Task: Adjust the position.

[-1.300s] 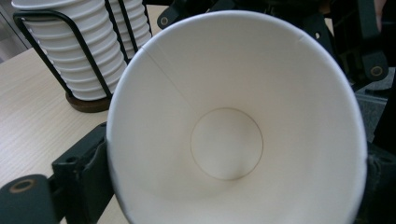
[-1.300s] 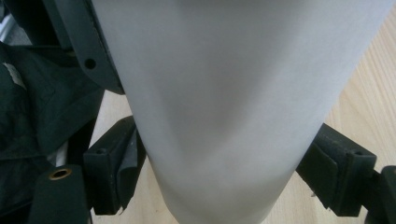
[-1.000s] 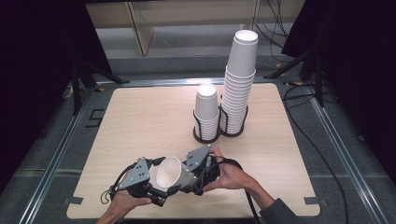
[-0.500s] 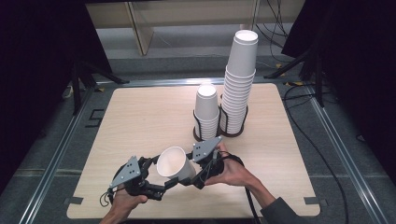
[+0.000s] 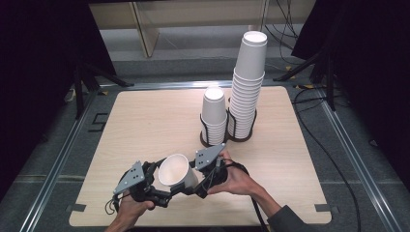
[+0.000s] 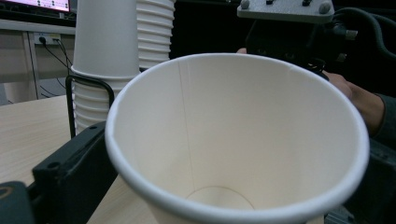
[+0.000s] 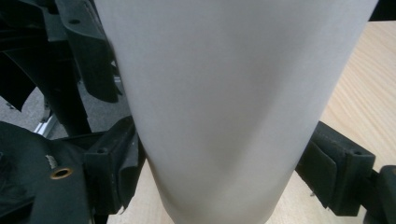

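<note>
A white paper cup (image 5: 174,169) hangs tilted over the table's front edge, with its mouth up and to the left. My right gripper (image 5: 197,182) is shut on its lower body; in the right gripper view both pads (image 7: 116,163) press the cup wall (image 7: 224,93). My left gripper (image 5: 162,192) reaches in from the left under the rim. Its jaws have just been opening with the cup between them. In the left gripper view the rim (image 6: 233,60) stays round and unsqueezed, and the black jaws stand on either side.
Two stacks of white cups stand in black wire holders at the back right of the wooden table (image 5: 145,121): a short stack (image 5: 214,113) and a tall stack (image 5: 249,87). A metal frame (image 5: 58,159) and cables surround the table.
The cup has tipped from almost upright to a slant, mouth towards the left. The left gripper has drawn a little left and down away from the right one.
</note>
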`<action>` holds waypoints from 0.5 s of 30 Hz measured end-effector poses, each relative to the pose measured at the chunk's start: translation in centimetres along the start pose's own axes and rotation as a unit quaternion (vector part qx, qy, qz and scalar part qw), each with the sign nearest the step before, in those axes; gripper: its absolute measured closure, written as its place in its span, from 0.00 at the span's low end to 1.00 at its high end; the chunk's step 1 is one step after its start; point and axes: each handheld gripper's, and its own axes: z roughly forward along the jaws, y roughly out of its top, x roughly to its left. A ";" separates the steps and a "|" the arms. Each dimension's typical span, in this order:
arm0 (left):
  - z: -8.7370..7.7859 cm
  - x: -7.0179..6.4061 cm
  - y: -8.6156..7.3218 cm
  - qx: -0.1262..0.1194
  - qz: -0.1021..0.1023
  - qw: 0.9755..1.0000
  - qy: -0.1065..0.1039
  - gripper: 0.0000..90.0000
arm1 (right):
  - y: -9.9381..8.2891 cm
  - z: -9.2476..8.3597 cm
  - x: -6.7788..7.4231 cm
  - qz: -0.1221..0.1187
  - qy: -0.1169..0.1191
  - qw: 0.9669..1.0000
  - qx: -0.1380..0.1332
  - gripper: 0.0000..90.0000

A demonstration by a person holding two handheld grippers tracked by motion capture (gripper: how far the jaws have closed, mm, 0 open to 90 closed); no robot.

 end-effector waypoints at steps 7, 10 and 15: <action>0.1 -0.1 0.0 -0.002 0.000 1.000 -0.004 0.08 | -0.1 0.5 0.1 0.004 0.004 1.000 0.000 0.24; 0.1 -0.1 -0.1 -0.002 0.002 1.000 -0.006 0.11 | -0.1 0.6 0.1 0.006 0.006 1.000 -0.004 0.24; 0.1 0.0 -0.1 0.000 0.004 1.000 -0.007 0.13 | -0.2 0.6 0.1 0.006 0.007 1.000 -0.005 0.24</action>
